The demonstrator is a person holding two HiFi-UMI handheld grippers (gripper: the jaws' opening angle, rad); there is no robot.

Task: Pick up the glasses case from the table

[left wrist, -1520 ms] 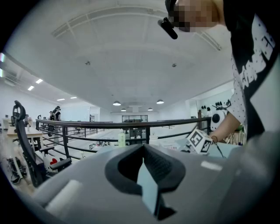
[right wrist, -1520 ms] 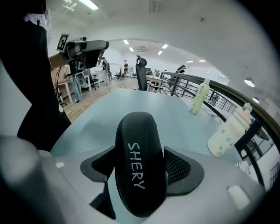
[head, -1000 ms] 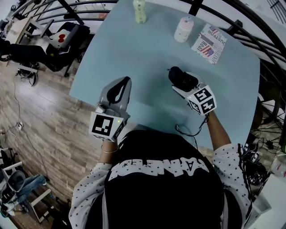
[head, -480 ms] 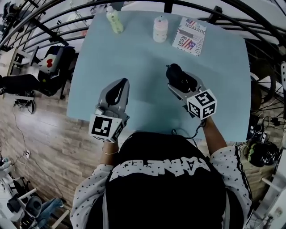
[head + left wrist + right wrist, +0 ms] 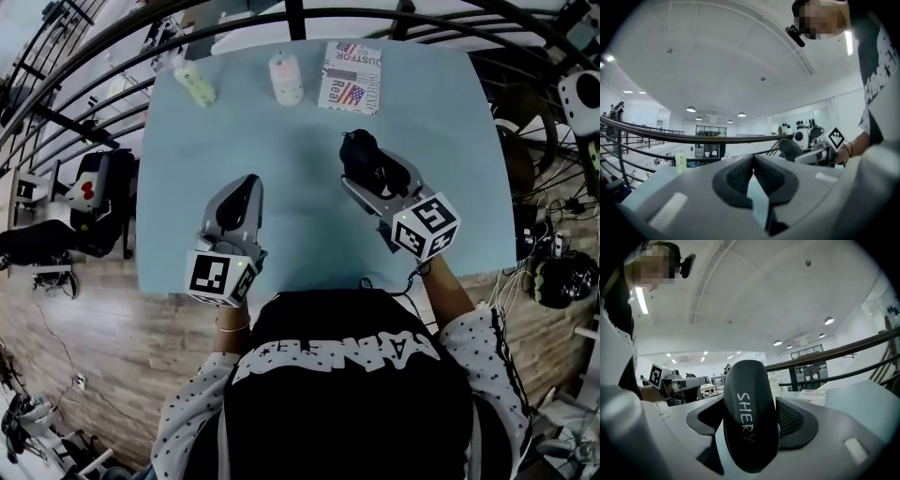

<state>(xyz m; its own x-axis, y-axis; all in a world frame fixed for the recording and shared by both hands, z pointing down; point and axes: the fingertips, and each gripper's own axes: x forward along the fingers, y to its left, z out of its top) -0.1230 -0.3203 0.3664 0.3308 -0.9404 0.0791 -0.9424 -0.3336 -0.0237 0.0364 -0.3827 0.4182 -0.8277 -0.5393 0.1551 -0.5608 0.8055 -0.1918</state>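
Observation:
The black glasses case [image 5: 360, 153], lettered "SHERY" [image 5: 750, 423], is clamped between the pads of my right gripper [image 5: 367, 171] and held clear above the pale blue table [image 5: 281, 150]. It fills the middle of the right gripper view, standing on end between the two ribbed pads. My left gripper [image 5: 246, 184] hovers over the table's near left part, a short way left of the case, jaws closed tip to tip with nothing between them [image 5: 752, 159]. In the left gripper view the right gripper and the dark case [image 5: 790, 149] show at the right.
A green bottle [image 5: 195, 84], a white bottle [image 5: 286, 78] and a printed booklet [image 5: 351, 64] stand along the table's far edge. Curved black railings ring the table. Cables and gear lie on the floor at the right; a black chair [image 5: 89, 192] stands at the left.
My right gripper has risen with the case and rolled a little. The left gripper has drifted sideways. The head view has swung, so the table's far objects sit further left.

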